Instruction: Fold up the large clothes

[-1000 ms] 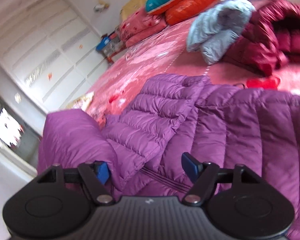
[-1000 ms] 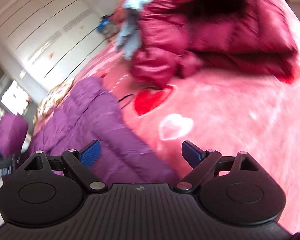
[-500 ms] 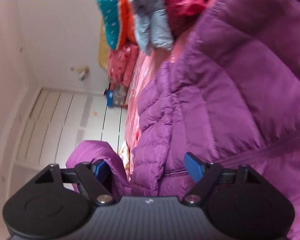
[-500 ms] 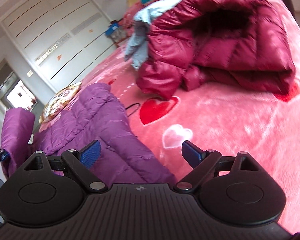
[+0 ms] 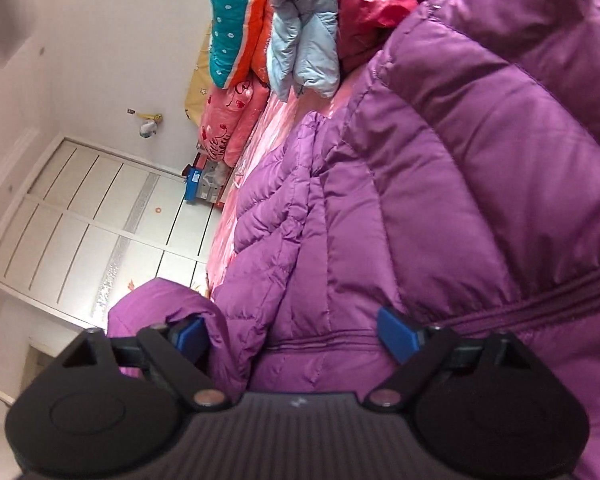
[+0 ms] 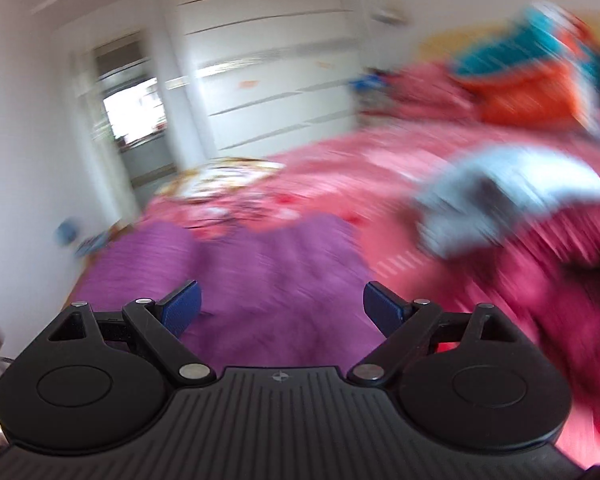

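A purple quilted down jacket [image 5: 440, 184] lies spread on the pink bed [image 5: 272, 128]. My left gripper [image 5: 292, 332] has its jaws wide apart over the jacket's zipper, with a fold of purple fabric bulging against the left finger [image 5: 188, 334]; nothing is pinched. The left wrist view is rolled sideways. In the right wrist view, which is motion blurred, the jacket [image 6: 276, 264] lies ahead and my right gripper [image 6: 282, 308] is open and empty above it.
A dark red down jacket [image 5: 364, 4] [image 6: 540, 280], a light blue jacket [image 5: 304, 28] [image 6: 500, 196] and stacked teal, orange and pink bedding [image 5: 236, 28] lie at the bed's far end. White wardrobe doors [image 5: 92, 220] stand beside the bed.
The right gripper has swung quickly left, from facing the red jacket and heart-patterned bedspread to facing the purple jacket and wardrobe. The left gripper has kept its sideways roll and barely moved.
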`<action>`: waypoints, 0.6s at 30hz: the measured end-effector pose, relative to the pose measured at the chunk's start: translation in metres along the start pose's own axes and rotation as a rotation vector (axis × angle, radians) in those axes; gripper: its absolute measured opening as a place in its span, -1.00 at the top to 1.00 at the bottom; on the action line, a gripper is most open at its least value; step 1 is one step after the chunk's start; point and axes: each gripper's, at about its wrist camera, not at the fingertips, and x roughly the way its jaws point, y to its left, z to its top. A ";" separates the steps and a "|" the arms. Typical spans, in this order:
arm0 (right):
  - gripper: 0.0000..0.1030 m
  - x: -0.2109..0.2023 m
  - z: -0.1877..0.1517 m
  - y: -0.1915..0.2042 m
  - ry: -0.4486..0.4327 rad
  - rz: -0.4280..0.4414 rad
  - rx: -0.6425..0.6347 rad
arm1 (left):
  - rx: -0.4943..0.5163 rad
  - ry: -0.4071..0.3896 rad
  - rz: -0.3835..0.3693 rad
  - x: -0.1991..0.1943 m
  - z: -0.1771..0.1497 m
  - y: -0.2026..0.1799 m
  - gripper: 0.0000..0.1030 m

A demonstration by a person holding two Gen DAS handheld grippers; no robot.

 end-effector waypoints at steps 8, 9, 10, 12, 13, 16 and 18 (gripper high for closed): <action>-1.00 0.092 0.058 0.144 0.117 0.258 -0.503 | -0.090 -0.035 -0.033 0.006 -0.011 0.006 -0.87; -1.00 0.104 0.060 0.161 0.141 0.299 -0.561 | -0.096 -0.037 -0.037 0.007 -0.012 0.006 -0.88; -1.00 0.116 0.059 0.176 0.165 0.333 -0.618 | -0.101 -0.038 -0.041 0.009 -0.013 0.006 -0.88; -1.00 0.136 0.054 0.207 0.207 0.373 -0.745 | -0.115 -0.041 -0.045 0.011 -0.014 0.006 -0.89; -1.00 0.148 0.049 0.222 0.228 0.383 -0.805 | -0.121 -0.041 -0.045 0.012 -0.014 0.006 -0.90; -1.00 0.181 0.033 0.253 0.299 0.444 -0.931 | -0.135 -0.047 -0.048 0.013 -0.016 0.006 -0.92; -1.00 0.205 0.019 0.268 0.347 0.472 -1.000 | -0.151 -0.051 -0.044 0.013 -0.018 0.006 -0.93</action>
